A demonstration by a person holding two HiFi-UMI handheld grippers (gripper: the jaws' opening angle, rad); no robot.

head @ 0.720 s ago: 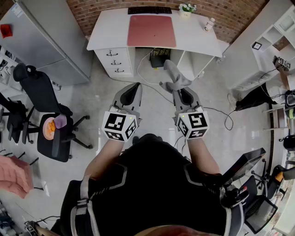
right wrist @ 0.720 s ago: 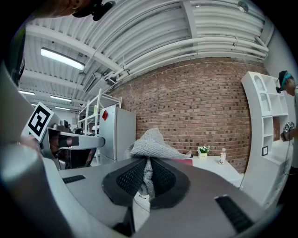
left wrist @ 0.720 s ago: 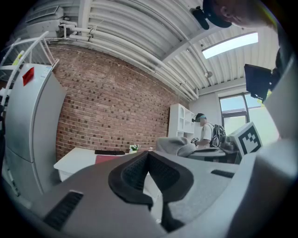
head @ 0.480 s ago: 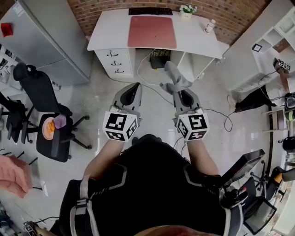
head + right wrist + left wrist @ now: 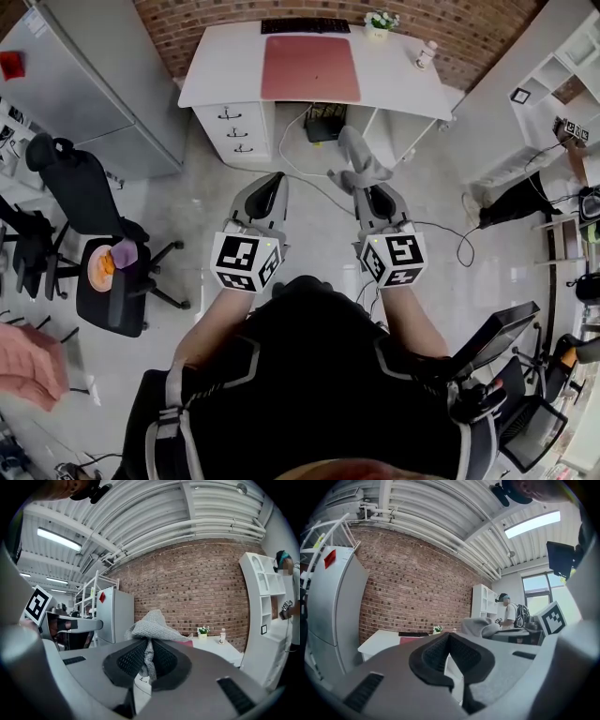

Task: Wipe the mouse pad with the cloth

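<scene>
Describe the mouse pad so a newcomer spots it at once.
Find the white desk against the brick wall. The mouse pad lies flat mid-desk, just in front of the black keyboard. It is the only dull red rectangle there; the plant and bottle stand to its right.

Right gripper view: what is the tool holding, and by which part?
The right tool is shut on the grey cloth, pinching a bunched fold; most of the cloth sticks out past the jaws. The left tool is shut on nothing.
</scene>
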